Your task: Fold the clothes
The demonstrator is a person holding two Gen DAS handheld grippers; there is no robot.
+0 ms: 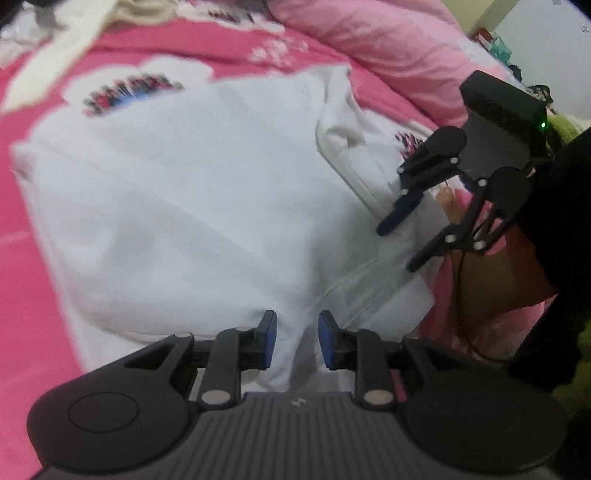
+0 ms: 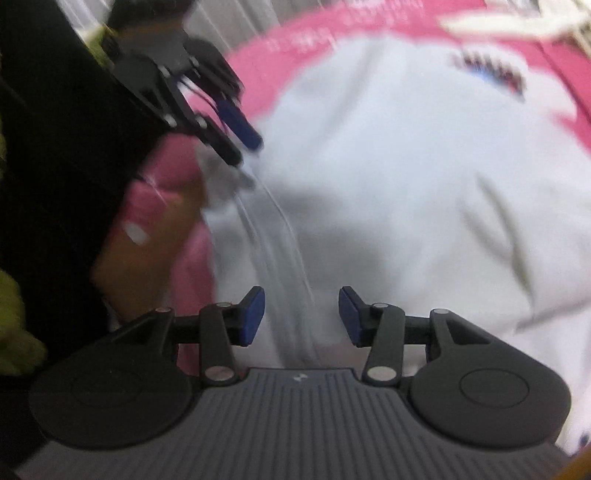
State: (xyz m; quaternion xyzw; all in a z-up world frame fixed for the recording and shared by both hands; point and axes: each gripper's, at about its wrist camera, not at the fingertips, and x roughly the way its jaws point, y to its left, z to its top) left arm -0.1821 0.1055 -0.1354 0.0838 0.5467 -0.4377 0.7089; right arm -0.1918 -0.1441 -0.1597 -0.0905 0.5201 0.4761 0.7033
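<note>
A white garment (image 1: 192, 206) lies spread on a pink bedspread (image 1: 33, 280), partly folded, with a sleeve or edge band running along its right side. My left gripper (image 1: 297, 339) is open just above the garment's near edge, with nothing between its blue pads. My right gripper (image 1: 397, 245) shows at the right of the left wrist view, open, over the garment's right edge. In the right wrist view the right gripper (image 2: 301, 314) is open above the white garment (image 2: 406, 192), and the left gripper (image 2: 245, 146) shows at the upper left, open. That view is blurred.
A pale pink duvet (image 1: 388, 44) is bunched at the back right. A cream garment (image 1: 74, 33) lies at the back left. The bedspread has white printed patches (image 1: 133, 88). A person's dark sleeve (image 1: 561, 229) and a black cable (image 1: 460, 280) are at the right.
</note>
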